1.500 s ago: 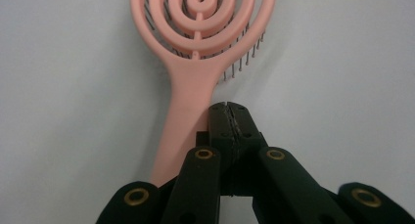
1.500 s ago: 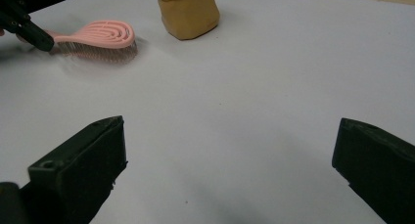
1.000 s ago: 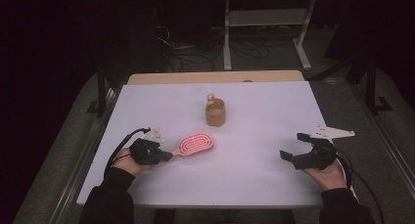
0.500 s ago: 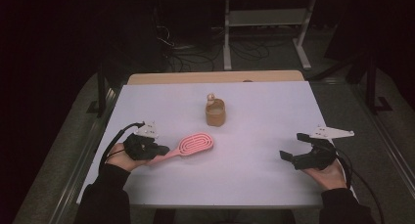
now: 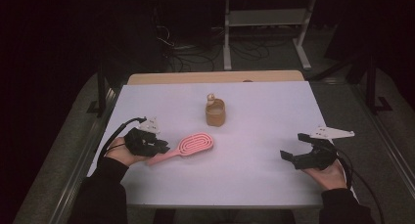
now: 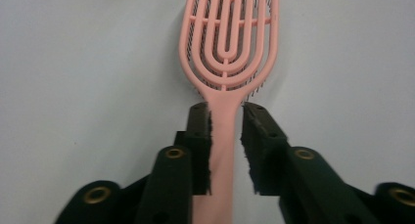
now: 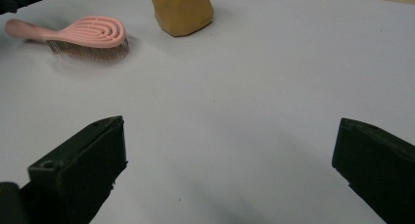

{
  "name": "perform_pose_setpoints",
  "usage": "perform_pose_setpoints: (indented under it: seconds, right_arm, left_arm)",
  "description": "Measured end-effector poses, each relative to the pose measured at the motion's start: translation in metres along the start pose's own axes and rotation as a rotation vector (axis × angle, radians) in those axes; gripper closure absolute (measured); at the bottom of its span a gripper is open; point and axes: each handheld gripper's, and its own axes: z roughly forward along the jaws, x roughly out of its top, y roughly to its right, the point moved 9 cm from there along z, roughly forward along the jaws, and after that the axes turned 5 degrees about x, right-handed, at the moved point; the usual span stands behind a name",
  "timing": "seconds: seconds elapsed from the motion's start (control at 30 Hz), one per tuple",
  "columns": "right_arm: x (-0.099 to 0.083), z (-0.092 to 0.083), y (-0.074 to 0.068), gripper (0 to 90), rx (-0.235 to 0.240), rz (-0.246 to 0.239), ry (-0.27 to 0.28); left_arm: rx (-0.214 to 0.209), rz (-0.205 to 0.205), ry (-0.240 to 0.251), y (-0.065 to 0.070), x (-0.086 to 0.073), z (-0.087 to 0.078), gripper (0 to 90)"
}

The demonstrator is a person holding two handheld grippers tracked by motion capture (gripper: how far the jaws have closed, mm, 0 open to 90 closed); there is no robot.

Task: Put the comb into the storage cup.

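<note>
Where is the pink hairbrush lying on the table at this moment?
In the high view the pink hairbrush lies left of centre on the white table, in front of the tan cup, its handle between the left gripper's jaws.

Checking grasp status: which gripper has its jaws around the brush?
The left gripper: its jaws flank the pink brush handle. The right gripper gapes over bare table.

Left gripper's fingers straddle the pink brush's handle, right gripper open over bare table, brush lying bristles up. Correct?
Not quite. The pink brush lies bristles down: the right gripper view shows them under its head, on the table. The rest holds: the left gripper straddles the handle and the right gripper is open.
</note>
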Motion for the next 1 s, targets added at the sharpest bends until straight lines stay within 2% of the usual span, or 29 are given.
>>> perform_pose_setpoints:
  seconds: [0.13,0.27,0.6,0.73,1.0]
  right_arm:
    - [0.000,-0.001,0.000,0.0,-0.001,0.000,0.003]
    - [0.000,-0.001,0.000,0.0,0.000,0.002,0.004]
    - [0.000,-0.001,0.000,0.0,0.002,0.002,0.003]
    - [0.000,-0.001,0.000,0.0,0.002,0.001,0.000]
    - [0.000,0.000,-0.001,0.0,0.003,-0.001,-0.002]
  left_arm:
    - [-0.054,-0.003,-0.023,0.005,-0.001,0.005,57.1]
    - [-0.065,0.003,-0.041,0.007,0.000,0.009,40.5]
    - [-0.090,0.015,-0.048,0.009,-0.004,0.017,25.4]
    - [-0.098,0.030,-0.073,0.011,-0.007,0.023,19.6]
    - [-0.115,0.029,-0.107,0.012,-0.008,0.037,11.9]
